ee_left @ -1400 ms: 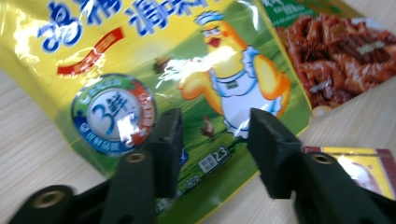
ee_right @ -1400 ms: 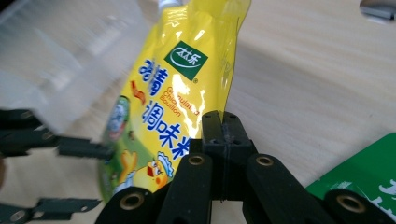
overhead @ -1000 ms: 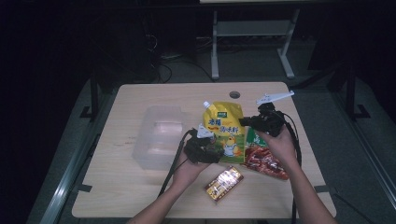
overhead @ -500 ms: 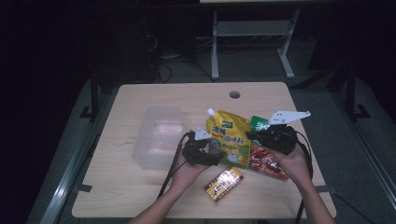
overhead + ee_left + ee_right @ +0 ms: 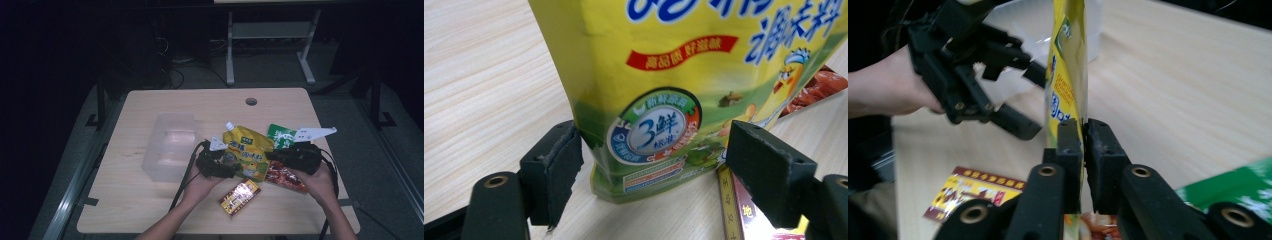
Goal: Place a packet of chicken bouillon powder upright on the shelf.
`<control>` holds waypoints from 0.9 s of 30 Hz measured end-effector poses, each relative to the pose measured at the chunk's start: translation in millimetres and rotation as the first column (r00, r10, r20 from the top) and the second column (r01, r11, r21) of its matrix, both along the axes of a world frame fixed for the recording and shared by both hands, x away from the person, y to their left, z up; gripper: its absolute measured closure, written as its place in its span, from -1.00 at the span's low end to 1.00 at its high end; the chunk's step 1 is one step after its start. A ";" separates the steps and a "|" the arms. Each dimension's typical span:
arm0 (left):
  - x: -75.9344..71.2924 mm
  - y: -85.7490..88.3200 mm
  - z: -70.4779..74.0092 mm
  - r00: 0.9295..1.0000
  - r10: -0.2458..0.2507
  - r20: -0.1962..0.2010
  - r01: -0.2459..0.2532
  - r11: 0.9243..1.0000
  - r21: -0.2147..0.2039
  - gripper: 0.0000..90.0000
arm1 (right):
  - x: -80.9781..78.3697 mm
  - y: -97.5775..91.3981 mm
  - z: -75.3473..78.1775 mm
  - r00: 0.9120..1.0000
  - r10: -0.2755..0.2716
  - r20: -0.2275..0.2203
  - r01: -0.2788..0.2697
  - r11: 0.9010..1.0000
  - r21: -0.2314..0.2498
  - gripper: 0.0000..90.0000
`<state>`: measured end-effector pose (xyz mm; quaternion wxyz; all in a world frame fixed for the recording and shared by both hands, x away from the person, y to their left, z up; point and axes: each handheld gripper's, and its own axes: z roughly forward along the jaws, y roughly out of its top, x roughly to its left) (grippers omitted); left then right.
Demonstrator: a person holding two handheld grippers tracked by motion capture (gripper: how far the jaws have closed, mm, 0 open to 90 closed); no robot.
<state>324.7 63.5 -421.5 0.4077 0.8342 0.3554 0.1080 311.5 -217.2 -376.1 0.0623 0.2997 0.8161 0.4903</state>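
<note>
My right claw point(image 5: 1083, 150) pinches the edge of the yellow spouted plastic pouch point(image 5: 246, 152), upright near the tabletop's point(image 5: 150, 210) middle; my left claw point(image 5: 651, 165) straddles its bottom corner, pads apart, just opening.

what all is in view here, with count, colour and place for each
yellow spouted plastic pouch: 1, yellow with blue print, centre of the table, its edge between the right gripper's jaws
clear plastic storage box: 1, see-through, left of the pouch
green snack packet: 1, green, flat behind the right gripper
red snack packet: 1, red-brown, flat under the right gripper
red-and-gold flat packet: 1, red and gold, near edge between the hands
light wooden table: 1, pale wood, round hole near its far edge
white metal frame: 1, white, on the floor behind the table
left gripper: 1, black, jaws apart around the pouch's bottom end
right gripper: 1, black, jaws nearly closed on the pouch's edge
hands: 2, one behind each gripper
</note>
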 end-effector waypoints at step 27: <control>-9.2 5.0 5.8 0.999 -0.017 0.035 0.016 1.000 0.019 -0.47 | 14.2 23.0 -5.1 0.998 -0.052 -0.024 0.051 0.998 -0.032 0.99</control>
